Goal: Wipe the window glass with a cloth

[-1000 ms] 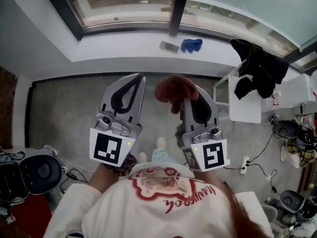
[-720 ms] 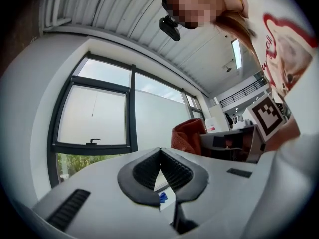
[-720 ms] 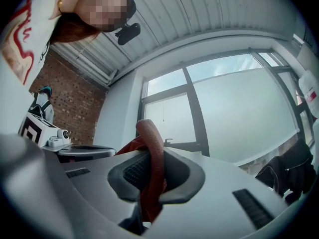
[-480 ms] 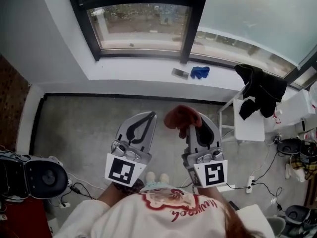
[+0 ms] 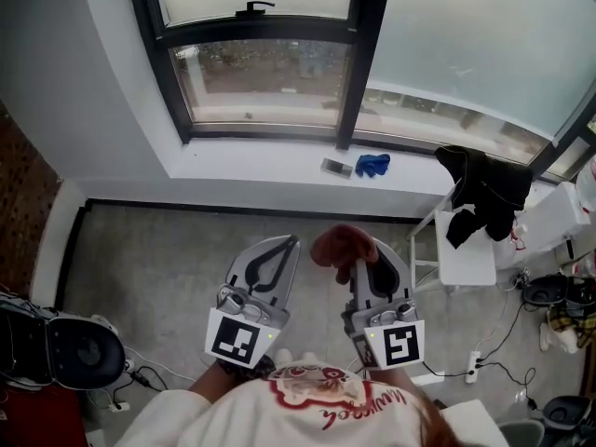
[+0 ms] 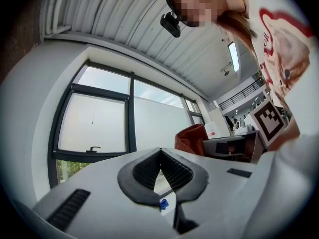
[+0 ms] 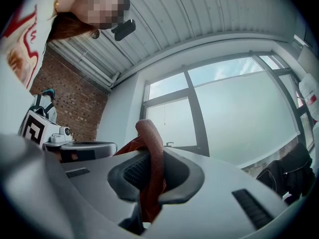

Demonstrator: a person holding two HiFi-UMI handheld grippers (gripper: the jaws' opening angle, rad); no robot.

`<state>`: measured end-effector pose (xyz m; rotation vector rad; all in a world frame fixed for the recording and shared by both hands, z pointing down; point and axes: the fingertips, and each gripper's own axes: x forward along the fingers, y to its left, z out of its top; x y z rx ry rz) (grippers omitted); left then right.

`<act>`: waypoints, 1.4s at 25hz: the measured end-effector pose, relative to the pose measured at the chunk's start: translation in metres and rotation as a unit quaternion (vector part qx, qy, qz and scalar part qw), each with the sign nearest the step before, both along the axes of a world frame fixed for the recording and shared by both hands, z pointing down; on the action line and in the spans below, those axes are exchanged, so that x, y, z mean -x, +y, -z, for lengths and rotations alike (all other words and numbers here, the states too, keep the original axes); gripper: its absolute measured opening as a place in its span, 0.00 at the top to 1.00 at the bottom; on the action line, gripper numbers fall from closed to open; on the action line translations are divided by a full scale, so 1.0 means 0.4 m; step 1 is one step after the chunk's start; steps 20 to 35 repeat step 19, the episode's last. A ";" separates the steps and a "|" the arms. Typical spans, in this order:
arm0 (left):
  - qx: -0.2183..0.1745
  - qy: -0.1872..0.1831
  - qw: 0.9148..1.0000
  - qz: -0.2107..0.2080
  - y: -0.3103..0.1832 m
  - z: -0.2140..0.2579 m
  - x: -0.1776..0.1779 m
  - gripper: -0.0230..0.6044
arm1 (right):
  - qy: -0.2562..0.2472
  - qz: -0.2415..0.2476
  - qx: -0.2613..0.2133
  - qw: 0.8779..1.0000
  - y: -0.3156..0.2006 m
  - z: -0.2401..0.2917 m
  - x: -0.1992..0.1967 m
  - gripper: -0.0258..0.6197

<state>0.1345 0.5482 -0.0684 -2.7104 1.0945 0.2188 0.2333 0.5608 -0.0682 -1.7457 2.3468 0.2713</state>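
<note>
Currently, both grippers are held side by side above the grey concrete floor (image 5: 158,250), well apart from the window. The left gripper (image 5: 291,242) is pressed together at its tips, and nothing is seen between its ribbed black pads (image 6: 144,171). The right gripper (image 7: 152,158) is clamped on the rust-red cloth (image 5: 340,247): one fold is pinched between the pads and a rounded loop stands up above the jaws. The cloth is not in contact with the glass.

Ahead, the floor is bounded by a black skirting strip (image 5: 233,209) at the foot of a low white wall (image 5: 233,190), which is capped by the white window sill (image 5: 270,159). The window glass (image 5: 265,77) is set in a black metal frame (image 5: 214,33), with a vertical mullion (image 5: 358,73) between the left and right panes and a black handle (image 5: 253,8) on the cross bar.

A bare stretch of floor is left ahead of the grippers and to their left. The right side is narrowed by a white stand (image 5: 461,250) draped with a black garment (image 5: 480,189), placed close to the sill. The rear left corner is occupied by a black-and-grey machine (image 5: 60,352).

On the sill, a crumpled blue item (image 5: 372,165) and a small flat grey object (image 5: 336,168) are laid just beside each other, near the foot of the mullion.
</note>
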 end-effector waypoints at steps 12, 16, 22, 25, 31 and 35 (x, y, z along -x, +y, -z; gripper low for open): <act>0.000 0.013 1.000 -0.001 0.005 0.017 0.010 0.93 | 0.000 0.008 -0.002 1.000 0.004 0.011 0.017 0.89; 0.002 0.018 1.000 0.001 0.007 0.019 0.017 0.93 | 0.000 0.008 -0.013 1.000 0.009 0.021 0.021 0.89; 0.003 0.015 1.000 0.003 0.012 0.014 0.023 0.93 | 0.002 0.007 -0.008 1.000 0.014 0.014 0.026 0.89; 0.003 0.015 1.000 0.003 0.012 0.014 0.023 0.93 | 0.002 0.007 -0.008 1.000 0.014 0.014 0.026 0.89; 0.003 0.015 1.000 0.003 0.012 0.014 0.023 0.93 | 0.002 0.007 -0.008 1.000 0.014 0.014 0.026 0.89; 0.003 0.015 1.000 0.003 0.012 0.014 0.023 0.93 | 0.002 0.007 -0.008 1.000 0.014 0.014 0.026 0.89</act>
